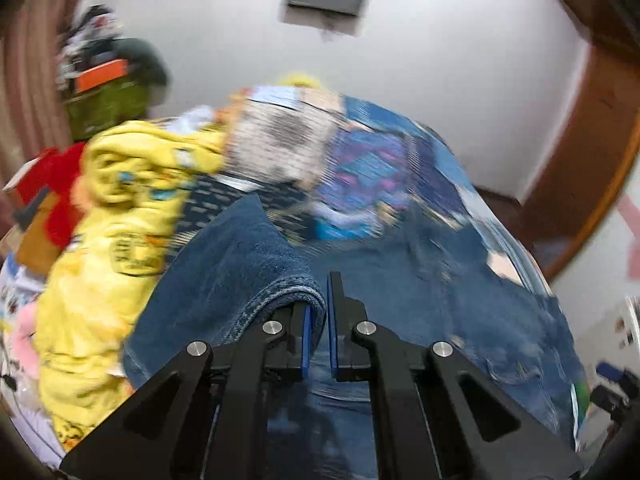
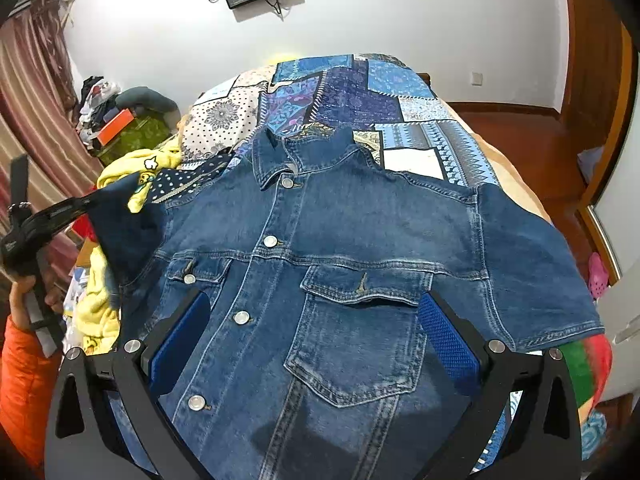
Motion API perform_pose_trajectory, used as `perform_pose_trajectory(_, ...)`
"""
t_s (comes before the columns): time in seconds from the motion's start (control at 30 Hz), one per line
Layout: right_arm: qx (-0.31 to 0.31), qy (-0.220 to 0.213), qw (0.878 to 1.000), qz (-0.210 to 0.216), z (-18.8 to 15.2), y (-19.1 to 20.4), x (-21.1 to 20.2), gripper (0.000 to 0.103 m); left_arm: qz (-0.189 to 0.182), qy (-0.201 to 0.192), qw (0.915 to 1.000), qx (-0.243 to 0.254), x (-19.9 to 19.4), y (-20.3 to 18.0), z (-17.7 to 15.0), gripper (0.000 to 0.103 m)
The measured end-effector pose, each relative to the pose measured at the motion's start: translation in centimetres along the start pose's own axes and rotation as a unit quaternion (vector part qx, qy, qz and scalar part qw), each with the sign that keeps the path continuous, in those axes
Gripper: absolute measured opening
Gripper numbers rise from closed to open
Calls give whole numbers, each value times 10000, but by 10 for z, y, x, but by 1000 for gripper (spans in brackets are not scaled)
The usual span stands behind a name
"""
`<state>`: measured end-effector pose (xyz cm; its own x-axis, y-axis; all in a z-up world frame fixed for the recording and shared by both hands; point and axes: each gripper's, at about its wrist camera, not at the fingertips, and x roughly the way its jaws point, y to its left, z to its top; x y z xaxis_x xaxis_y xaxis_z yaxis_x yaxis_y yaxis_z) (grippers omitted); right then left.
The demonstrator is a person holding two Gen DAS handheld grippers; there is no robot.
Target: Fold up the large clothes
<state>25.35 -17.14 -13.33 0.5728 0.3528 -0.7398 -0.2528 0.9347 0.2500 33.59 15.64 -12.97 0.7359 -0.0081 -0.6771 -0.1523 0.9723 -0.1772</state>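
Observation:
A blue denim jacket (image 2: 352,240) lies front-up on the bed, buttoned, collar at the far end. My left gripper (image 1: 320,300) is shut on the jacket's left sleeve (image 1: 248,272) and holds it lifted; the gripper also shows in the right wrist view (image 2: 86,202) at the far left, with the sleeve (image 2: 120,220) hanging from it. My right gripper (image 2: 316,312) is open and empty, hovering over the jacket's chest pocket (image 2: 360,340). The jacket's right sleeve (image 2: 540,272) lies flat toward the bed's right edge.
A blue patchwork bedspread (image 2: 360,92) covers the bed. Yellow clothes (image 1: 120,220) are piled left of the jacket. A green box with an orange box on it (image 2: 132,128) stands by the curtain. Wooden furniture (image 2: 592,80) stands at the right.

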Motion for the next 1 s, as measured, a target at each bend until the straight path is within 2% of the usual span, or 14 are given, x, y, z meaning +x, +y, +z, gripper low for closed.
perform_pose_trajectory(0.13,40,26,10000,9,-3,-6,1,103,-291,464,9972,519,25,-50,-28,6)
perform_pose_trajectory(0.23,67,63,10000,13,-7,-11,1,103,-537,989,9911,716,48,-75,-56,6)
perform_pose_trajectory(0.37,77,85,9999,-38,-12,-15,-1,103,-547,1455,9840,868,67,-92,-85,6)
perform_pose_trajectory(0.47,58,104,9999,-42,-14,-16,-2,103,-485,1650,9809,911,77,-96,-98,6)
perform_pose_trajectory(0.53,14,125,9999,-71,-14,-14,-2,103,-541,1711,9805,803,77,-91,-99,10)
perform_pose_trajectory(0.6,-32,121,9999,-99,-16,-12,-1,103,-717,1840,9782,640,74,-87,-97,29)
perform_pose_trajectory(0.63,-46,121,9999,-100,-16,-11,-1,103,-752,1852,9780,593,70,-84,-96,37)
perform_pose_trajectory(0.67,-54,135,9998,-94,-16,-10,0,103,-748,1819,9790,540,65,-80,-94,50)
perform_pose_trajectory(0.7,-60,145,9998,-86,-15,-8,0,103,-719,1704,9816,467,57,-74,-91,55)
perform_pose_trajectory(0.83,-131,139,9998,-86,-14,-1,2,103,-788,1451,9862,103,30,-45,-77,60)
perform_pose_trajectory(0.9,-172,118,9997,-108,-12,3,3,103,-772,1242,9890,-211,15,-21,-71,69)
perform_pose_trajectory(1.0,-222,94,9996,-145,-10,8,6,103,-711,1039,9893,-744,4,22,-64,71)
